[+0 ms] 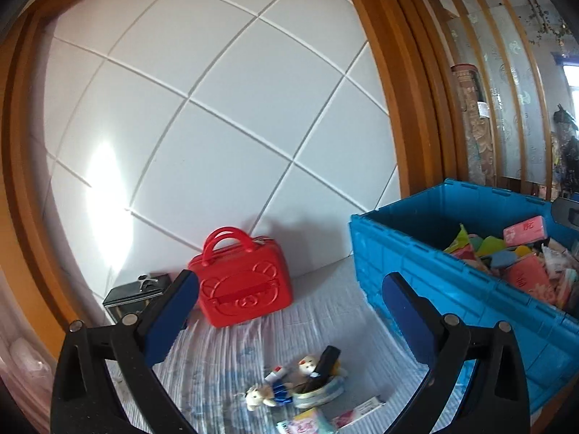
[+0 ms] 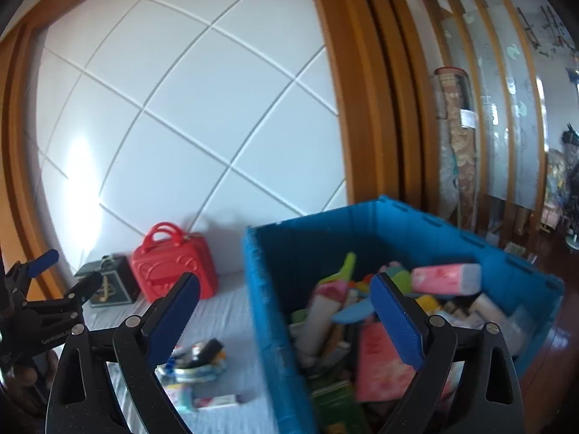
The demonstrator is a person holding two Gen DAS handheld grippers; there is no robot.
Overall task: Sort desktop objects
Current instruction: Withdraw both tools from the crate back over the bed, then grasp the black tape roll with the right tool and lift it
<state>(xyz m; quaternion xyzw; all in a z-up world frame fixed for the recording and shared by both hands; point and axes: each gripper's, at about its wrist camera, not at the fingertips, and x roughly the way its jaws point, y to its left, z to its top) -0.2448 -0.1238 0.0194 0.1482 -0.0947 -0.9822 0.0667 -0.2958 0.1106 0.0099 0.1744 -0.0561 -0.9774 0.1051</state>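
Observation:
A blue crate (image 1: 427, 282) full of packets and toys stands at the right; it also fills the right wrist view (image 2: 275, 289). A red bear case (image 1: 244, 289) stands against the white wall, and shows in the right wrist view (image 2: 173, 267). A small pile of plush bear keychains, a black object and packets (image 1: 300, 387) lies on the pale cloth. My left gripper (image 1: 289, 289) is open and empty above the cloth, left of the crate. My right gripper (image 2: 286, 289) is open and empty over the crate's left wall.
A dark box (image 1: 134, 296) stands left of the red case, by a wooden frame (image 1: 21, 181). The left gripper (image 2: 54, 282) shows at the right wrist view's left edge. Wooden slats and a rolled rug (image 1: 474, 126) stand beyond the crate.

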